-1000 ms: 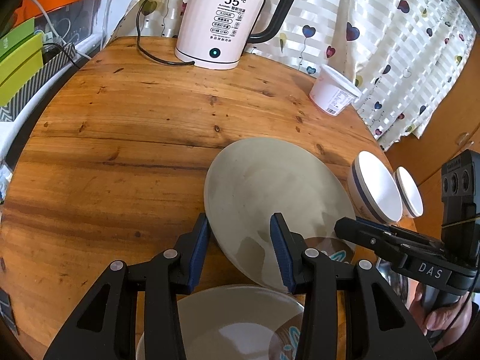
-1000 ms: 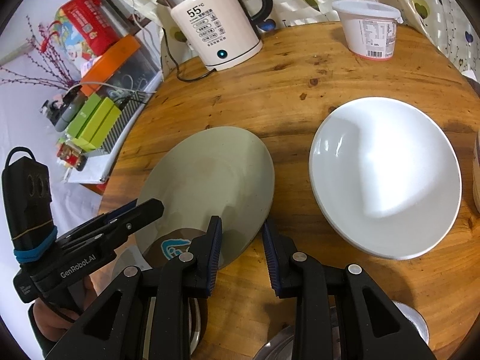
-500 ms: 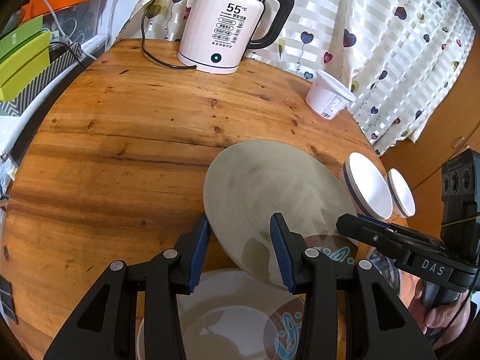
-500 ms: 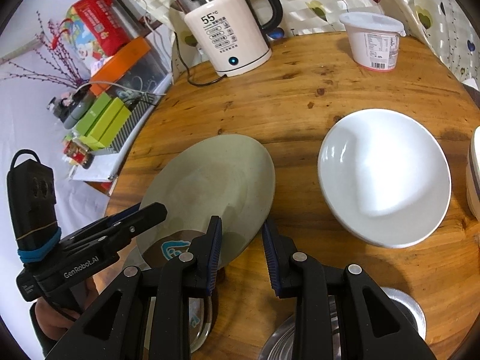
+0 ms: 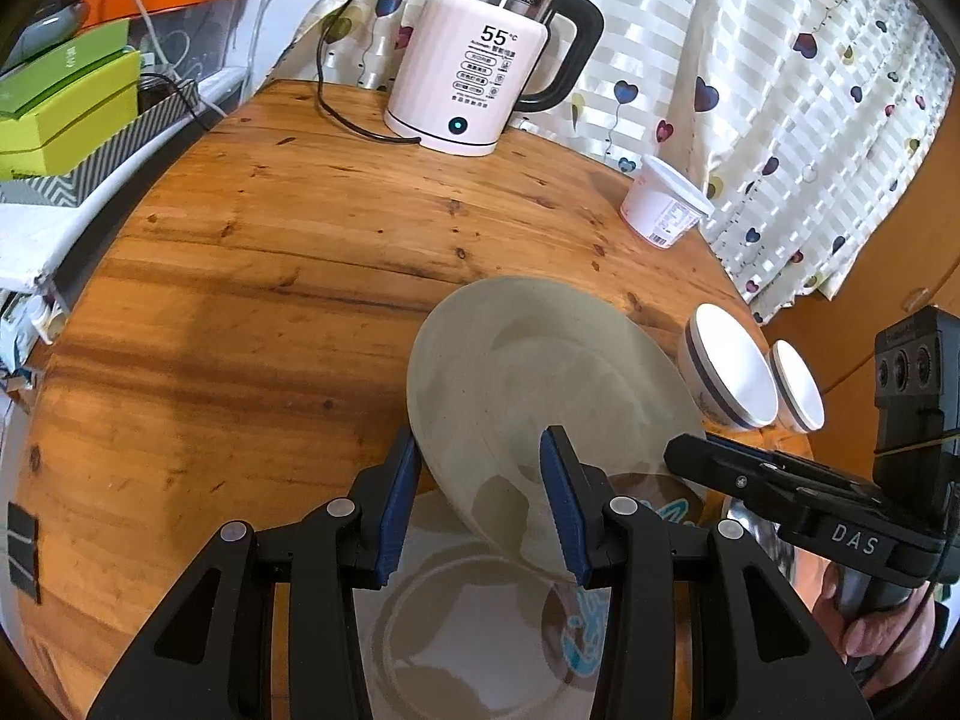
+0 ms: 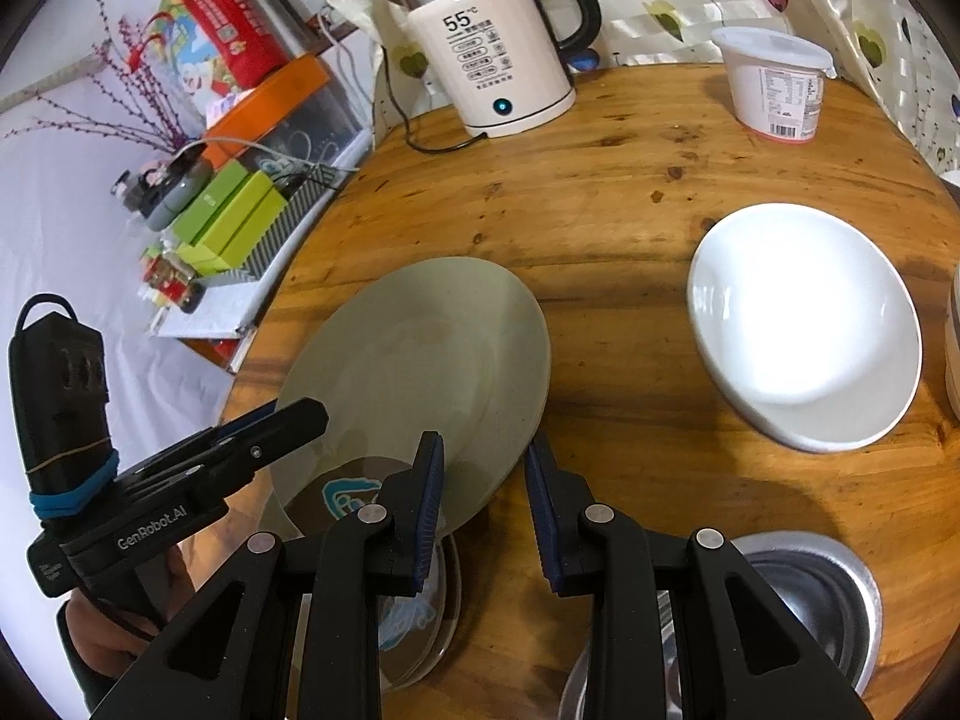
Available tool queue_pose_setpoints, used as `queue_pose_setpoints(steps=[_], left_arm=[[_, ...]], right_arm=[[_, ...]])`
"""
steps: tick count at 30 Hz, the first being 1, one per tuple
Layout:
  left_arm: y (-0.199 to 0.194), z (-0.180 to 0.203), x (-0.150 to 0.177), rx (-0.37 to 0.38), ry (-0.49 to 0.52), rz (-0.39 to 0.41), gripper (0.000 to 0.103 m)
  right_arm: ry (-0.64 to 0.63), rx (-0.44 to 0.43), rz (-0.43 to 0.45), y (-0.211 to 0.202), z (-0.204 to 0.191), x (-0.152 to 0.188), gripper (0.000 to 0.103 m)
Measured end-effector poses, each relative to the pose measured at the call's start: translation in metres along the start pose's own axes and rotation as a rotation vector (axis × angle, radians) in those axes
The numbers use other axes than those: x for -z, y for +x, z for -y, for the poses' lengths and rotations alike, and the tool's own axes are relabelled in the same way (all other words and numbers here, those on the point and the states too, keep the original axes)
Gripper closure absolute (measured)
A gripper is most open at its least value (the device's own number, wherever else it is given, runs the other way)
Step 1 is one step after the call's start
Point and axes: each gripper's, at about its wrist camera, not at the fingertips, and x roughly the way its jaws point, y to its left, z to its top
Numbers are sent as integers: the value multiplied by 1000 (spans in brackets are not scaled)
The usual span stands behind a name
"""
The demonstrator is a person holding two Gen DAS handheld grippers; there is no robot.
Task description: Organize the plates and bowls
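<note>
A grey-green plate [image 5: 540, 378] is held tilted above the round wooden table [image 5: 270, 276]. My left gripper [image 5: 480, 495] has its jaws around the plate's near rim. My right gripper [image 6: 483, 495] grips the same plate [image 6: 420, 360] at its opposite rim. Under the plate lies a white plate with a brown and blue pattern [image 5: 480, 630], which also shows in the right wrist view [image 6: 414, 612]. A white shallow bowl [image 6: 804, 324] sits to the right. Two small white bowls [image 5: 729, 375] stand near the table's right edge.
A white electric kettle [image 5: 480, 78] with its cord stands at the back. A white yogurt tub [image 5: 666, 204] is at the back right. Steel bowls [image 6: 798, 600] sit at the near edge. Green boxes [image 5: 66, 102] and clutter lie off the table's left side.
Both grippers have lifted the grey-green plate higher and tilted it more. The patterned plate underneath is more exposed. The views show more of the table.
</note>
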Motion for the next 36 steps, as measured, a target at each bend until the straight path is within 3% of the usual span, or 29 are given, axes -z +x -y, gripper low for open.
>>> queue_pose_setpoints(steps=[36], left_arm=[[-52,-11,85,-111,-100,37,61]], right_arm=[[-117,-26,-118,10,-37,60,76]])
